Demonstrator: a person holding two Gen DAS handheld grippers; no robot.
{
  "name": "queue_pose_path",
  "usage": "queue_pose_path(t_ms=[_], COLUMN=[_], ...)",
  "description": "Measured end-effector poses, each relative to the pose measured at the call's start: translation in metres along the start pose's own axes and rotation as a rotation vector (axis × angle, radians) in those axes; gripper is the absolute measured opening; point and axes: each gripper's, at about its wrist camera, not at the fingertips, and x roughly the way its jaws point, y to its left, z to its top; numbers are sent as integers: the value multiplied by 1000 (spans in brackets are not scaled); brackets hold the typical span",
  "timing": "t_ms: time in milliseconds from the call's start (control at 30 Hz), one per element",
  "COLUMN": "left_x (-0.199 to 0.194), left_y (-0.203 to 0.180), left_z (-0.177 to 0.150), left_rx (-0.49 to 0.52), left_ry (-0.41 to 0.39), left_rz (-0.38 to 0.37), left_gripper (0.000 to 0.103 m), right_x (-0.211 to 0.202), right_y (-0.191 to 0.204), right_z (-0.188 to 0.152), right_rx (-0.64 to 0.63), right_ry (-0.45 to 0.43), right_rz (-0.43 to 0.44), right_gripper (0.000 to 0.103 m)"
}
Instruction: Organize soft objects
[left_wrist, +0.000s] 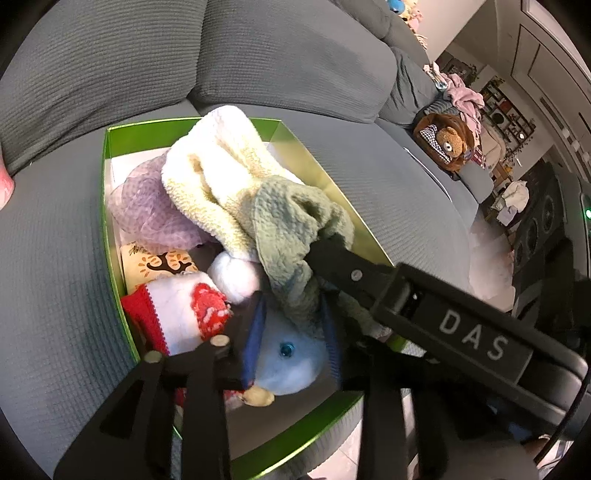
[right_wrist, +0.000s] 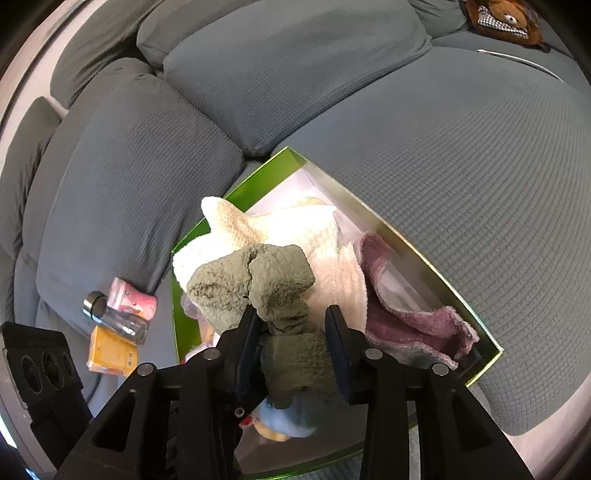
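A green box (left_wrist: 107, 177) (right_wrist: 424, 251) sits on the grey sofa seat, full of soft things. A sage green cloth (left_wrist: 288, 214) (right_wrist: 258, 280) lies bunched on a cream towel (left_wrist: 214, 166) (right_wrist: 295, 229). My left gripper (left_wrist: 293, 325) is open over the box's near end. The cloth's lower end and a pale blue plush (left_wrist: 288, 358) (right_wrist: 284, 417) lie between its blue pads. My right gripper (right_wrist: 293, 328) straddles the cloth's middle, open. Its left pad brushes the cloth and a small gap shows at the right pad. The right gripper's fingertip (left_wrist: 327, 242) reaches in from the right.
Also in the box are a purple cloth (left_wrist: 144, 210), a pink cloth (right_wrist: 406, 317) and a red and white plush (left_wrist: 184, 310). Bottles (right_wrist: 122, 314) and a yellow packet (right_wrist: 110, 354) lie left of the box. A teddy bear (left_wrist: 448, 142) sits far right. Back cushions stand behind the box.
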Motion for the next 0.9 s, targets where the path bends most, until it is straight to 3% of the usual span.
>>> queue_pose_path(t_ms=[167, 300, 433, 467, 600, 767, 900], left_x=[-8, -11, -18, -20, -29, -42, -52], left_y=[-6, -6, -8, -8, -9, -12, -13], left_z=[-3, -3, -5, -5, -5, -6, -7], left_rx=[38, 50, 62, 67, 71, 71, 65], left_ry=[-26, -40, -61, -76, -104, -150, -172], left_rz=[39, 46, 74, 95, 102, 115, 97], left_gripper=[59, 66, 80, 84, 89, 102, 102], right_x=[-10, -16, -22, -24, -32, -48, -61], right_y=[-1, 0, 4, 5, 9, 14, 19], right_z=[0, -1, -2, -2, -3, -5, -8], right_rx=[2, -1, -10, -11, -22, -34, -45], right_ry=[-31, -44, -62, -67, -95, -146, -183], right_rz=[3, 4, 6, 10, 14, 31, 30], right_gripper=[45, 52, 54, 59, 67, 78, 82])
